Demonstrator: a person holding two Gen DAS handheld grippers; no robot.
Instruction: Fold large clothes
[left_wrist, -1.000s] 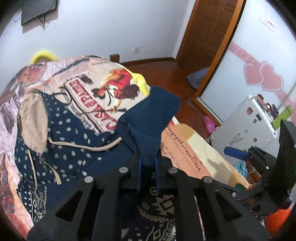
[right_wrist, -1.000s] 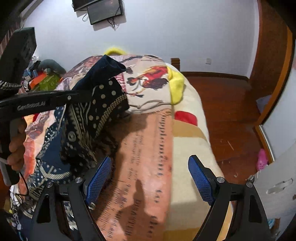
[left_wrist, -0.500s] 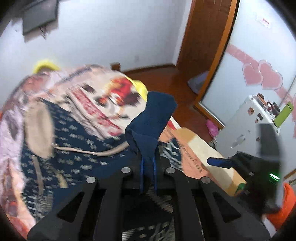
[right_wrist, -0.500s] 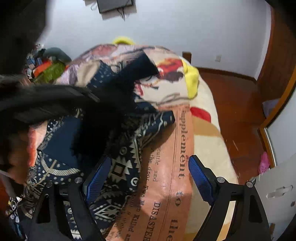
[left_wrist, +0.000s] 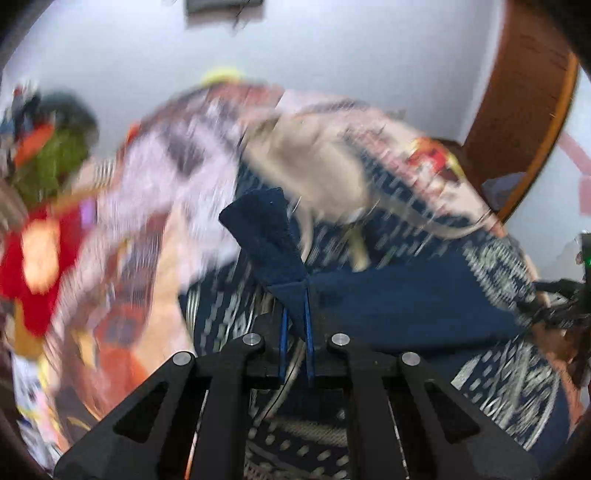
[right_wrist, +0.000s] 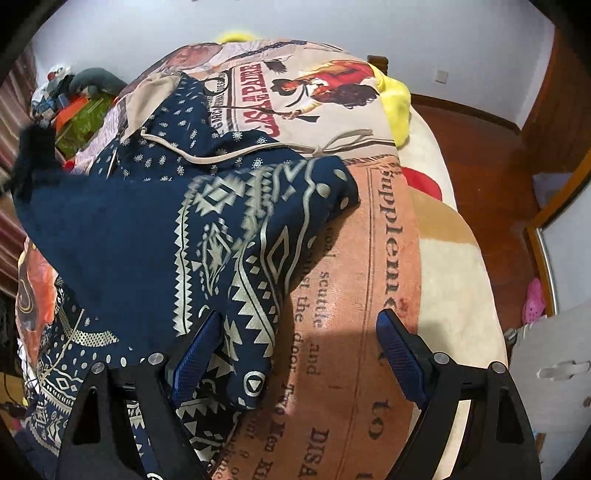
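Note:
A navy hooded garment with cream geometric print, a beige-lined hood and a drawstring lies spread on the bed. In the blurred left wrist view my left gripper is shut on the garment's plain navy sleeve cuff, which stands up from the blue pads. That sleeve now lies folded across the garment's body. My right gripper is open wide just above the garment's printed right edge; its left finger rests against the cloth and the right finger is over the bedcover.
The bed carries a printed blanket with newspaper lettering and a yellow edge. Clutter in red, green and orange lies at the bed's left side. A wooden floor and a white cabinet are to the right.
My left gripper has swept fast leftwards across the bed with the cuff, laying the sleeve over the garment's body. My right gripper has sunk closer to the printed edge, still open.

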